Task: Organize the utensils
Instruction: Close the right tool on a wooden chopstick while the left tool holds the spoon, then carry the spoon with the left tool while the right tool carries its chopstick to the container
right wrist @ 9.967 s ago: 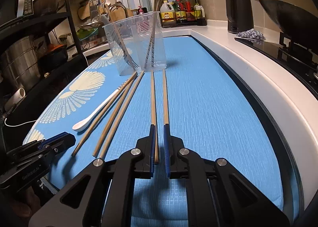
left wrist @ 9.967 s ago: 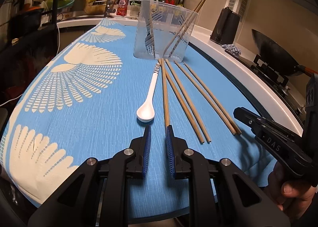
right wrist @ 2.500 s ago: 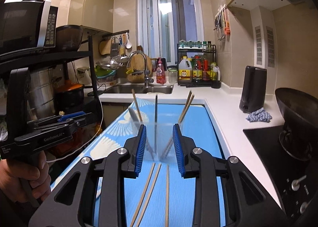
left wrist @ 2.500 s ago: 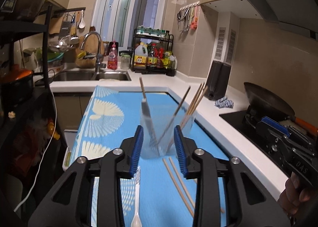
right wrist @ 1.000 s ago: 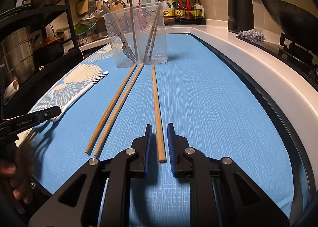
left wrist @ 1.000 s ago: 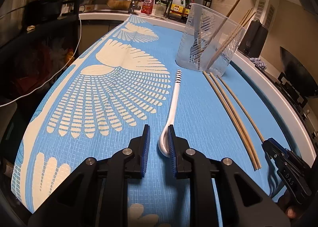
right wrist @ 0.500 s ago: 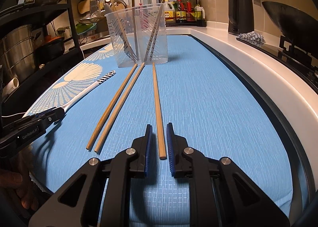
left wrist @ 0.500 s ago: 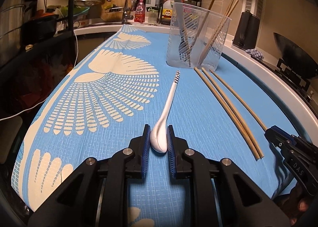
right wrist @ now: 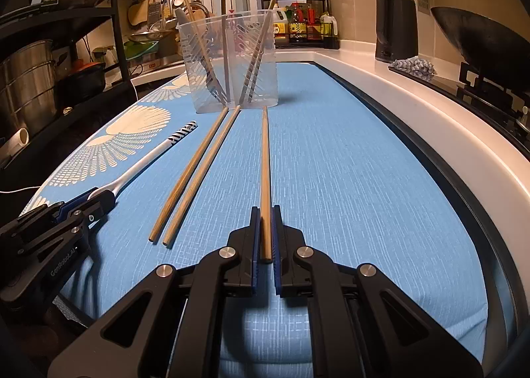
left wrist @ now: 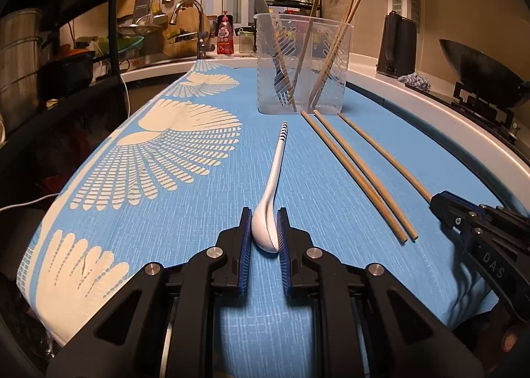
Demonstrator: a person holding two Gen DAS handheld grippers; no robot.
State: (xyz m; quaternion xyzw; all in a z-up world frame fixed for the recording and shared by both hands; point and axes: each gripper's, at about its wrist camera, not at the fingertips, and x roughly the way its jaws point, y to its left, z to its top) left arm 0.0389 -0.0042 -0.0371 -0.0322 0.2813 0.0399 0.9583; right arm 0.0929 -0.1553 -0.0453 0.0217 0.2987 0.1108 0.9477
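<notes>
The white spoon (left wrist: 269, 209) lies on the blue-clothed surface (left wrist: 198, 212), its bowl clamped between the left gripper (left wrist: 264, 224) pads, handle pointing toward the clear holder (left wrist: 299, 63). The right wrist view alone shows the single chopstick's (right wrist: 265, 179) near end pinched in the right gripper (right wrist: 264, 212), beside two loose chopsticks (right wrist: 192, 176)
</notes>
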